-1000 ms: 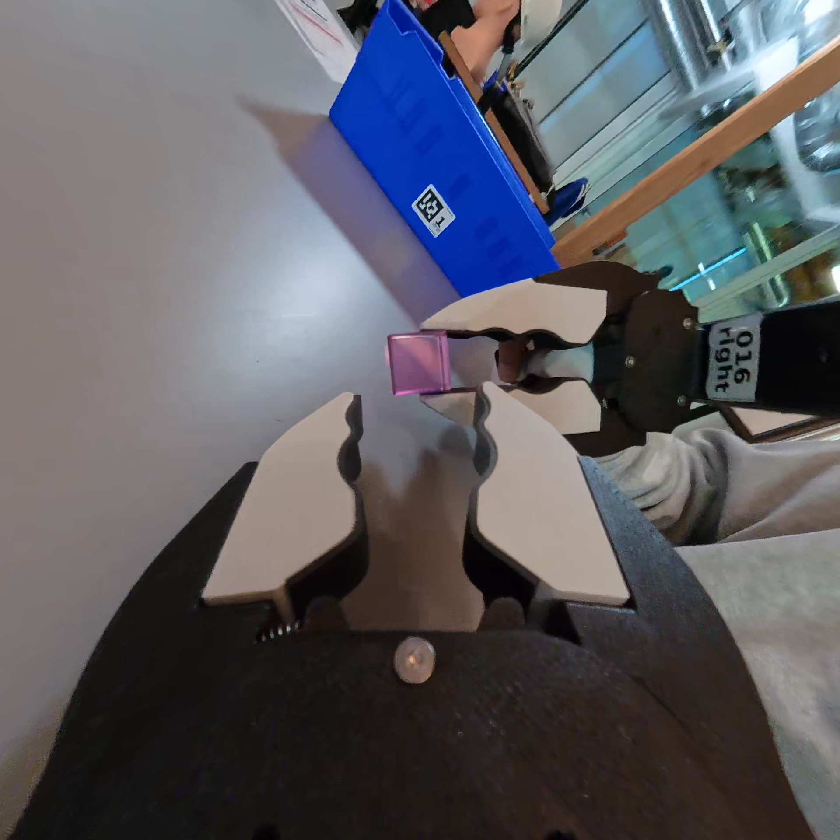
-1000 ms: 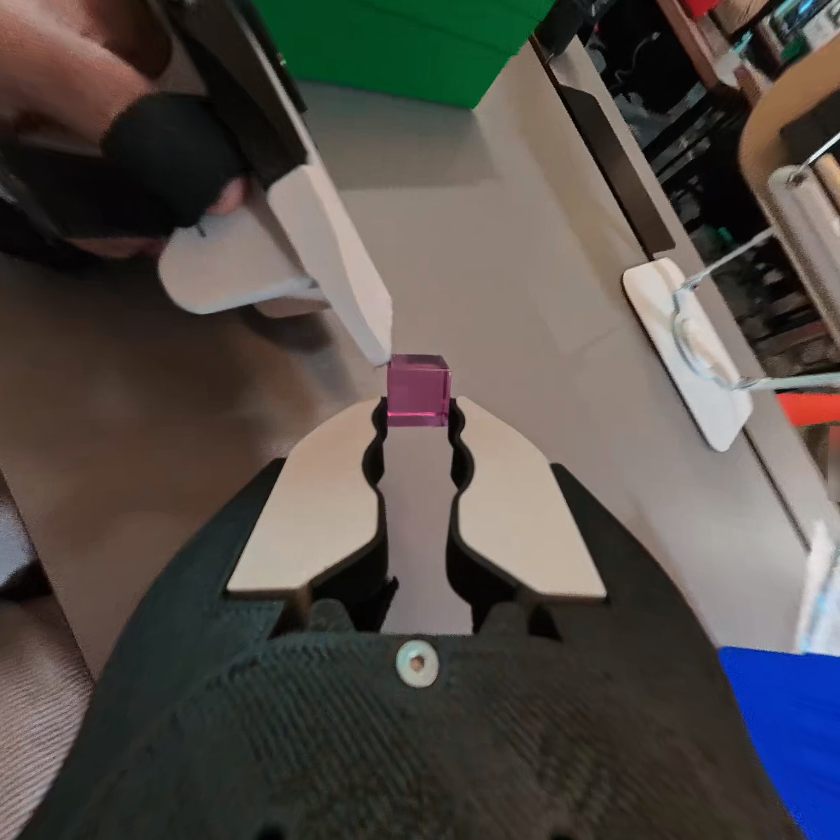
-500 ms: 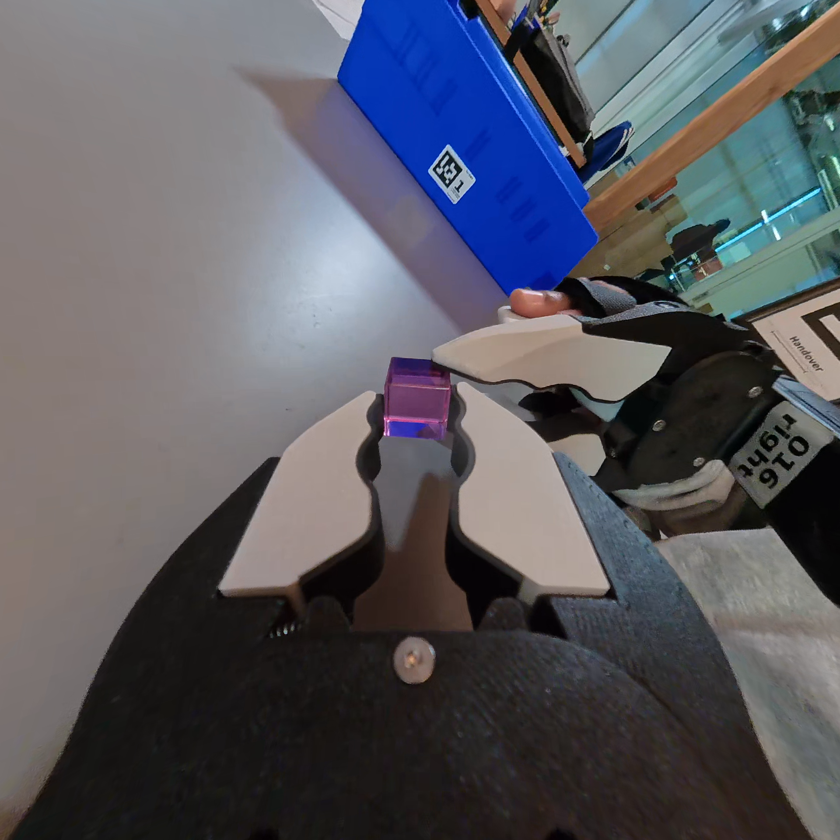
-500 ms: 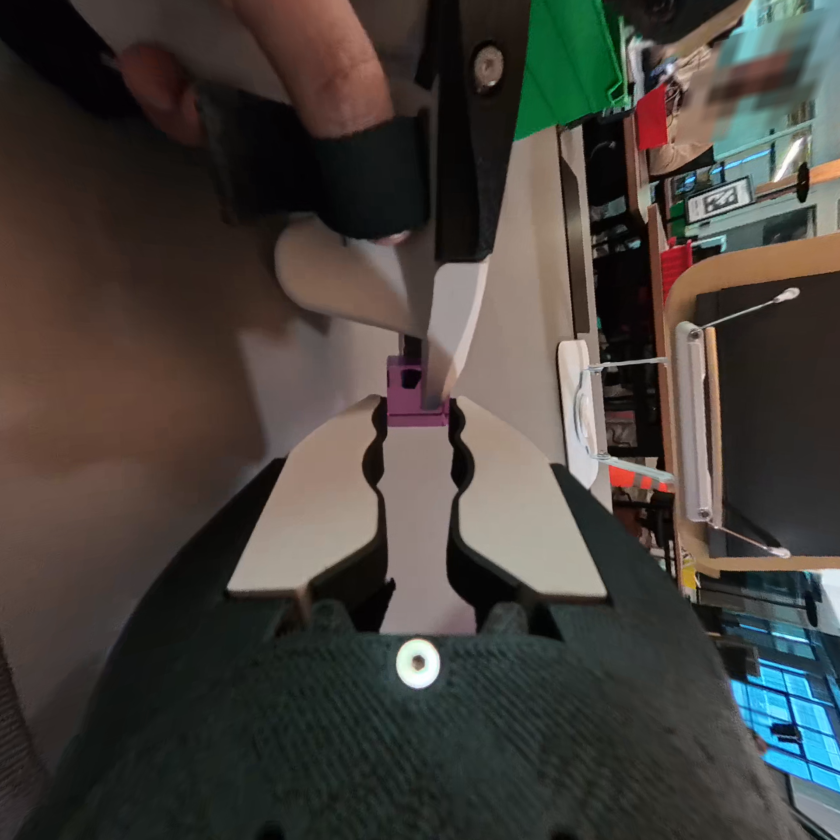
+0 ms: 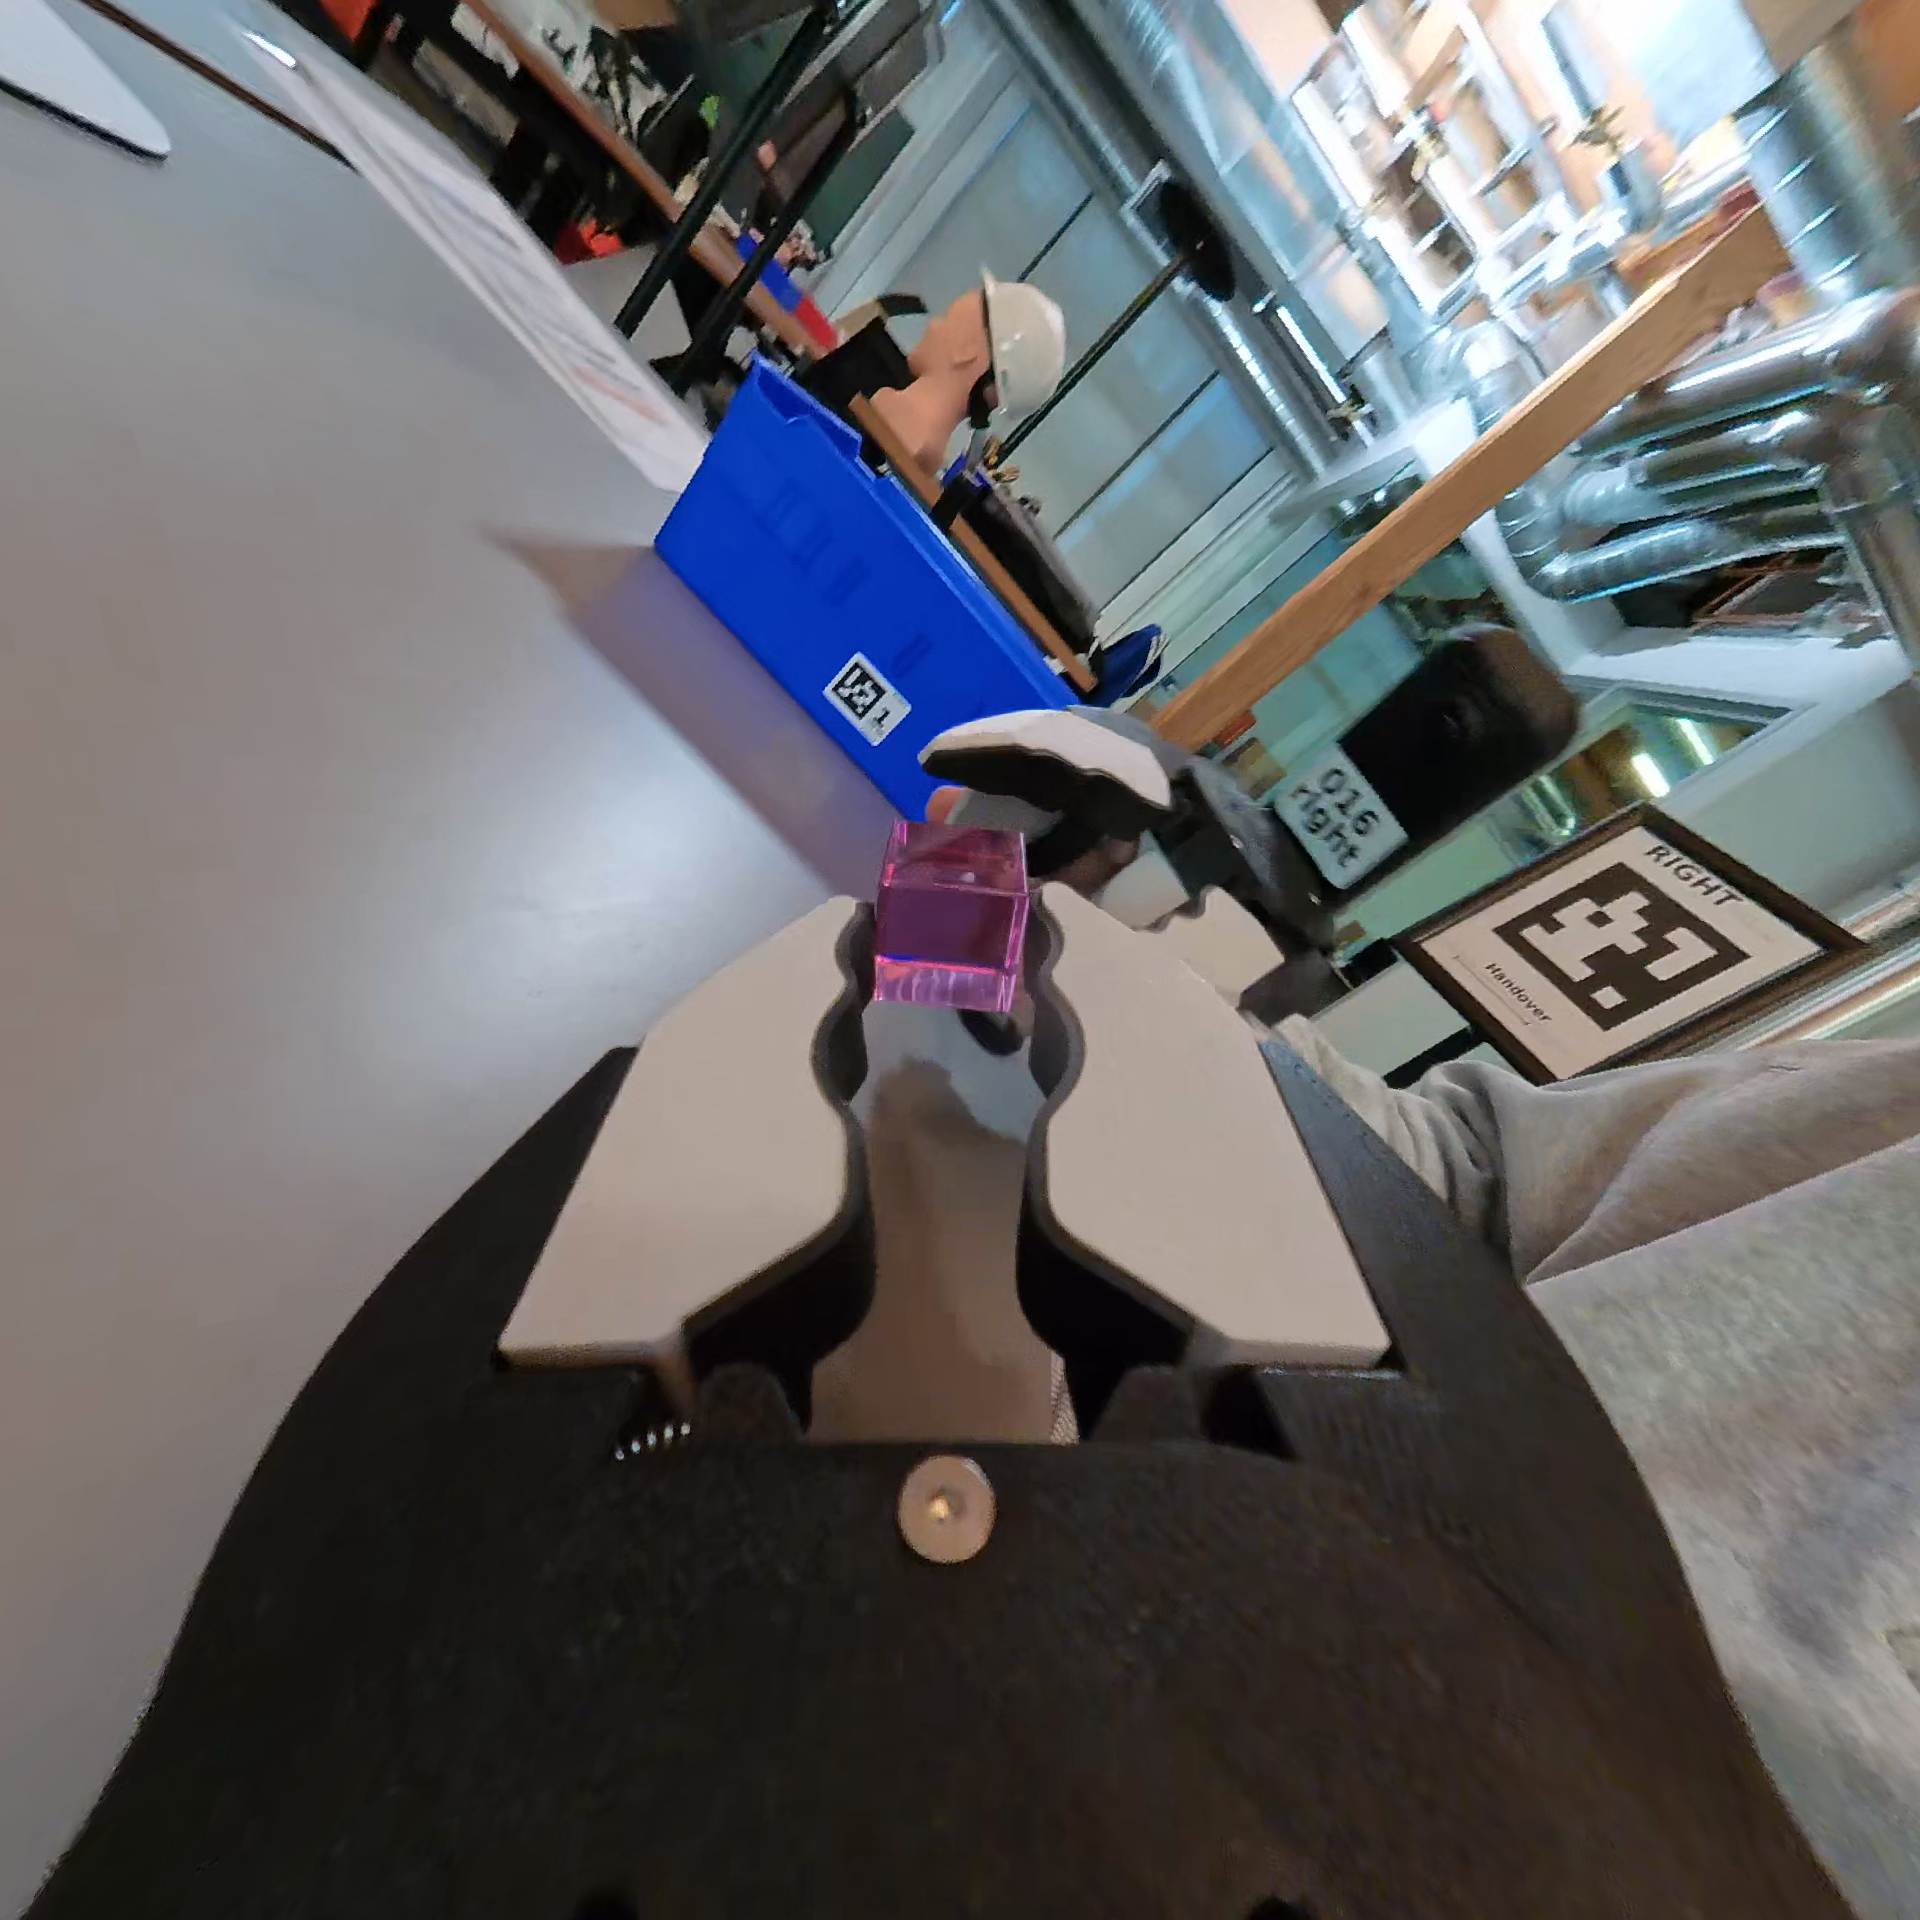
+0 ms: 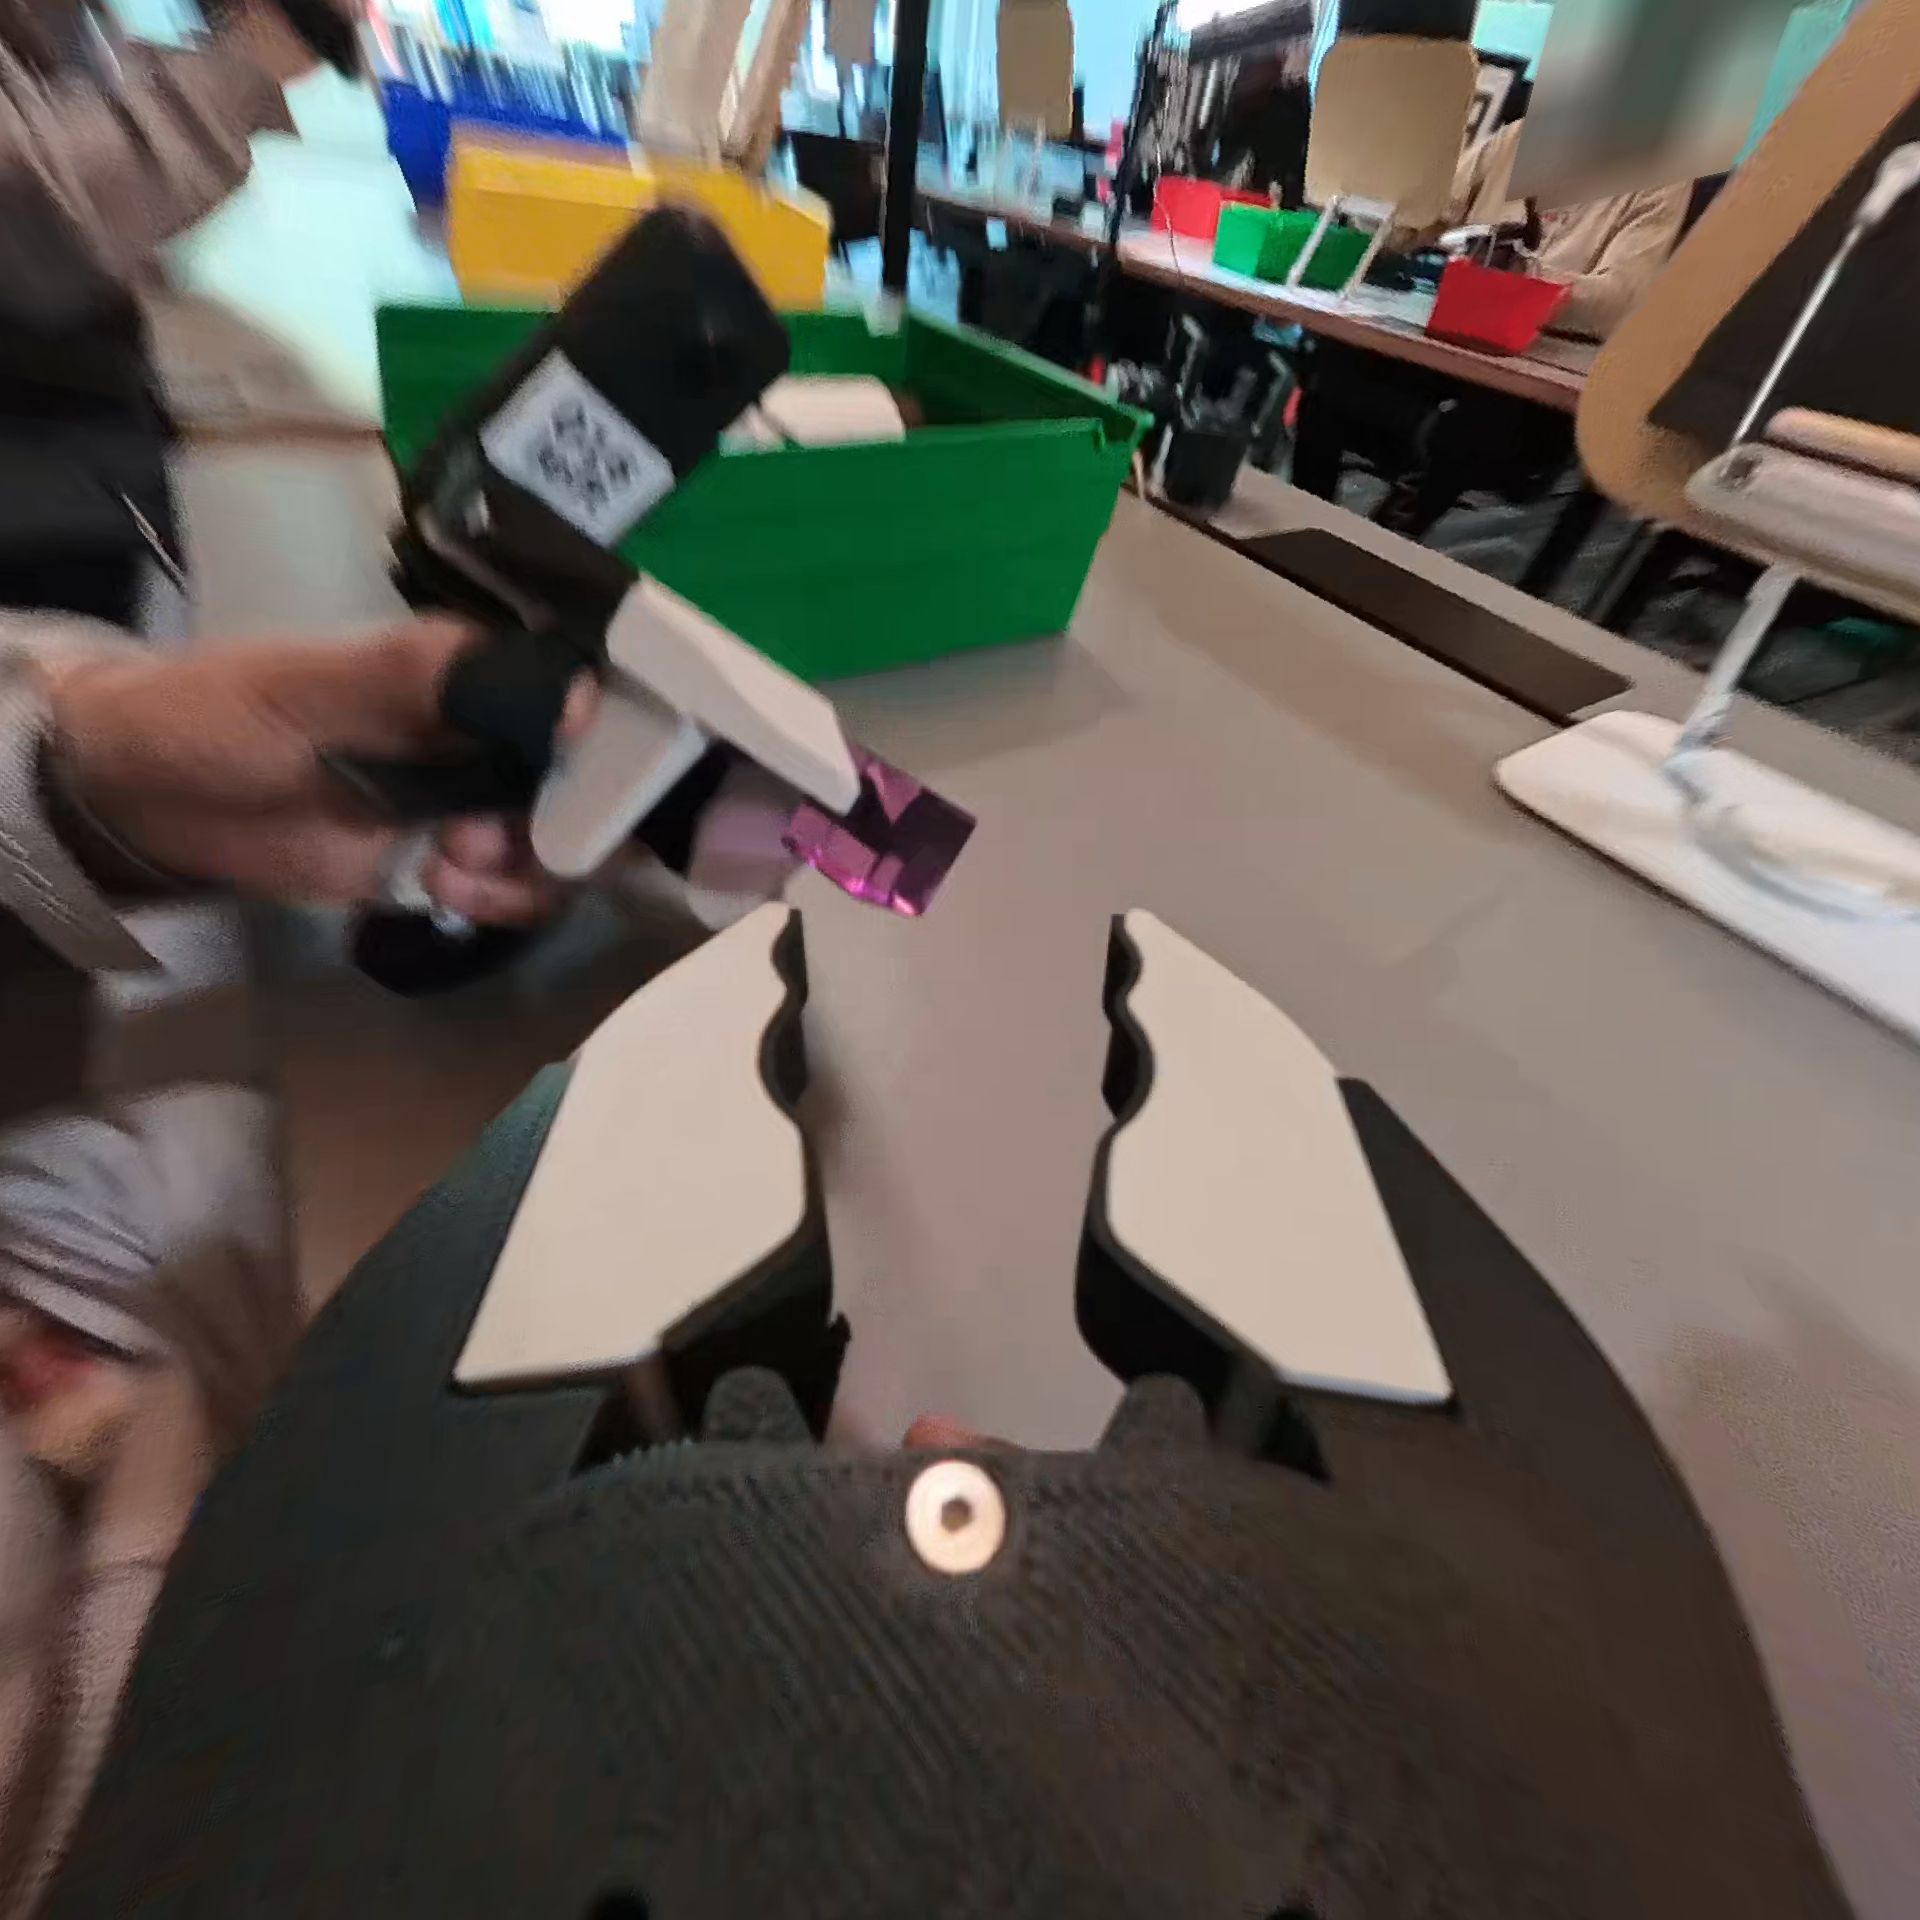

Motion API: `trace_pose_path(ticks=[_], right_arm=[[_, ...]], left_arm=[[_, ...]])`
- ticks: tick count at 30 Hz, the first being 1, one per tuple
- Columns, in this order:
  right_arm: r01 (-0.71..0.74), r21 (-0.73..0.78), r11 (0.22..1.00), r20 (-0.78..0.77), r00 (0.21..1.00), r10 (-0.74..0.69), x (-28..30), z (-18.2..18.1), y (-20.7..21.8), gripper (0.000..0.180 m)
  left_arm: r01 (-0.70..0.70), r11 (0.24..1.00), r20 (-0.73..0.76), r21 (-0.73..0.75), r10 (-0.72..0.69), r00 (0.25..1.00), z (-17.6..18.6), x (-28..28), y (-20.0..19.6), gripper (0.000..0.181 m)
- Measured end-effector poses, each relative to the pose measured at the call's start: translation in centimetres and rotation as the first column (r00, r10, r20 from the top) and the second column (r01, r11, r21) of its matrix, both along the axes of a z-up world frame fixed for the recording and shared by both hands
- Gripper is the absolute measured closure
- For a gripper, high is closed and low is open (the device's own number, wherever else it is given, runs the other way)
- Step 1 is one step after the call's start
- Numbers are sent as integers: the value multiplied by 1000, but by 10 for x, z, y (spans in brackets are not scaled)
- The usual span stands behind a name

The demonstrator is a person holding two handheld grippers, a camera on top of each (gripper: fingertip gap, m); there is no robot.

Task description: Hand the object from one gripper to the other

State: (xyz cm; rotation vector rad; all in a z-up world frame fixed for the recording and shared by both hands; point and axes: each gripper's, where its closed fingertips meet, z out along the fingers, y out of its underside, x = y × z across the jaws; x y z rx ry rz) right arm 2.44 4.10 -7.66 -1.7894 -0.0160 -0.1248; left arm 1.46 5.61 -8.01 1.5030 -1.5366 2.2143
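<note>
A grey table [image 5: 260, 727] fills the left of the left wrist view, with a blue bin [image 5: 831, 613] standing on it toward the far edge, a square printed marker on its side. At centre, the left gripper [image 5: 951, 935] is clenched on a translucent purple cube [image 5: 951, 940], which sits squarely between the tips of its two pale fingers [image 5: 717, 1132], clear of the tabletop. Just beyond and to the right of the cube hangs the right gripper [image 5: 1049, 779], near the cube but apart from it. Farther right, a framed black-and-white marker board [image 5: 1621, 940] leans at the table's edge, and a grey sleeve [image 5: 1662, 1195] crosses the lower right corner. In the right wrist view, a bare hand [image 6: 239, 748] at the left holds the left gripper [image 6: 831, 821] by its black handle, and the purple cube [image 6: 883, 842] juts from its fingertips, tilted on a corner and raised above the grey table [image 6: 1299, 810]. Behind it stands a green bin [image 6: 883, 540], with a yellow bin [image 6: 623, 239] farther back. At centre, the right gripper [image 6: 951, 935] stands released, its two pale fingers [image 6: 1247, 1164] spread wide with only bare tabletop between them; the cube lies just beyond the tip of its left-hand finger, not touching it. At the far right, a white stand [image 6: 1704, 842] rests on the table.
</note>
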Motion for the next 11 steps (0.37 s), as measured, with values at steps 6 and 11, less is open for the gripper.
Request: trace_pose_path(ticks=[6,11], right_arm=[[-29,66,997,-37,999,31,-11,9,2,119],[-65,69,995,32,997,63,-24,12,5,132]], left_arm=[[47,992,23,-115,-45,999,10,-3,-5,153],[87,976,52,-202,-78,996,20,-6,-5,153]])
